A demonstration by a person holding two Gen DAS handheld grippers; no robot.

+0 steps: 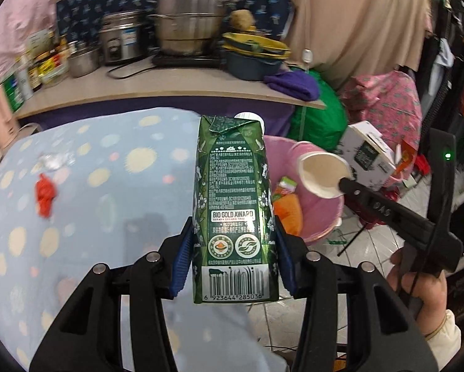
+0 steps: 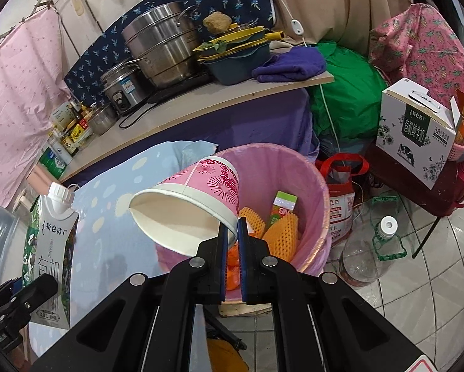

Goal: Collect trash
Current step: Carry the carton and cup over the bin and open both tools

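Cluttered kitchen corner: the counter (image 2: 201, 99) with pots ran along 12 o'clock, and a dotted blue tablecloth (image 1: 92, 186) covered the near table. The pink bin (image 2: 312, 186) sat just off the table edge, already holding orange foam and a small box. The left gripper (image 1: 233, 260) was clamped on the green milk carton (image 1: 235, 204), upright, with the bin at its 2 o'clock. The right gripper (image 2: 233, 238) was pinched together on the rim of the pink paper cup (image 2: 194, 207), tilted over the bin's near rim. Advice: carry each fully over the bin mouth before releasing, cup first. A red scrap (image 1: 46, 195) lay on the cloth at 9 o'clock, not yet collected.
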